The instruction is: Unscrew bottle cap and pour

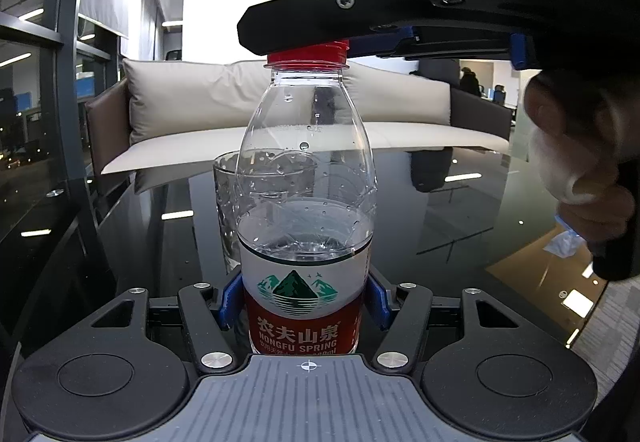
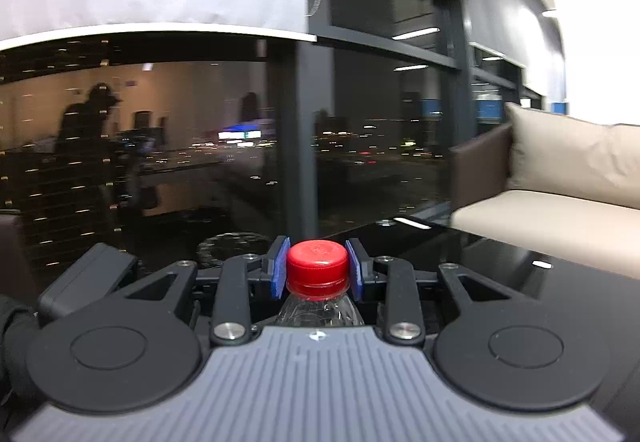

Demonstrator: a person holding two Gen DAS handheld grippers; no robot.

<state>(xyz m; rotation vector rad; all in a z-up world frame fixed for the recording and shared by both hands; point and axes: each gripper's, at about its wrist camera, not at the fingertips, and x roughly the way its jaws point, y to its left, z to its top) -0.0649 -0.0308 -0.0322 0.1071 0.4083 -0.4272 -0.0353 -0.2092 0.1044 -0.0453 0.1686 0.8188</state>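
Right up against the left wrist cam, the left gripper (image 1: pixel 306 300) is clamped on the water bottle (image 1: pixel 306 177), blue pads squeezing the label low down. My guess is that low grip is there to keep the body from spinning while the top gets twisted. Bottle stands upright on the dark glossy table (image 1: pixel 440 209), roughly half full. An empty-looking glass (image 1: pixel 226 201) sits just behind it, partly hidden, presumably where the pour goes. Up top, the right gripper (image 1: pixel 308 49) reaches in from the right over the red cap (image 1: pixel 307 54), with a person's hand (image 1: pixel 576 149) on its handle.

From the right wrist cam, the right gripper (image 2: pixel 317 268) is pinched on the cap (image 2: pixel 317 266), one blue pad on each side, pointing almost level so the wrist can roll it off. Cap looks still seated on the neck, so the unscrewing isn't finished yet. Sofa (image 2: pixel 560 193) sits off to the right.
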